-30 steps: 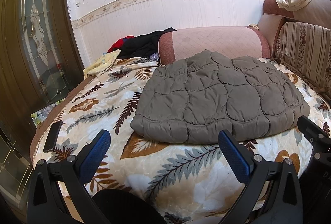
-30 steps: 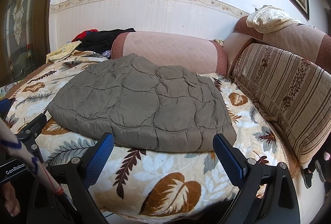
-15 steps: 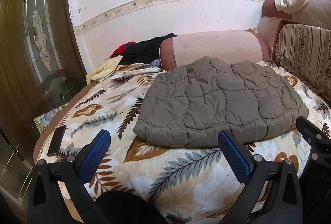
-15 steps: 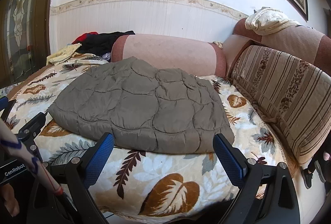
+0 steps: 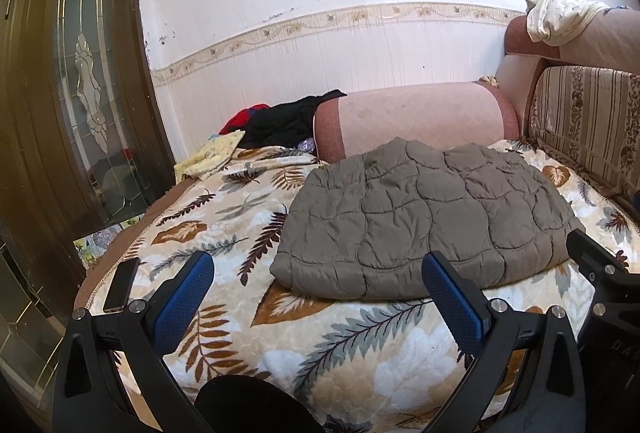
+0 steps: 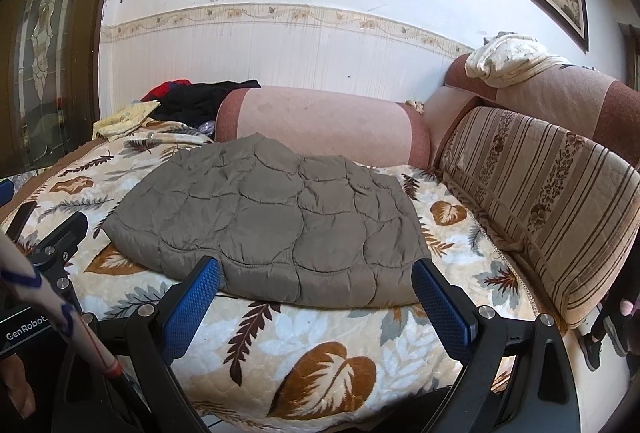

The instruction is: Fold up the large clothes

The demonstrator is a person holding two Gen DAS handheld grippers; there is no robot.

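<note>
At the lower left of the left wrist view a dark phone (image 5: 121, 284) lies on the leaf-print blanket (image 5: 224, 233); keep clear of it. Your left gripper (image 5: 318, 291) is spread wide and empty, held back from the near hem. The grey quilted jacket (image 5: 424, 217) lies folded in mid-frame, before the pink bolster (image 5: 416, 117). Your right gripper (image 6: 316, 293), lower centre of its own view, is likewise spread and empty. The fold looks complete; if tidying, pinch both near corners together and pull evenly.
</note>
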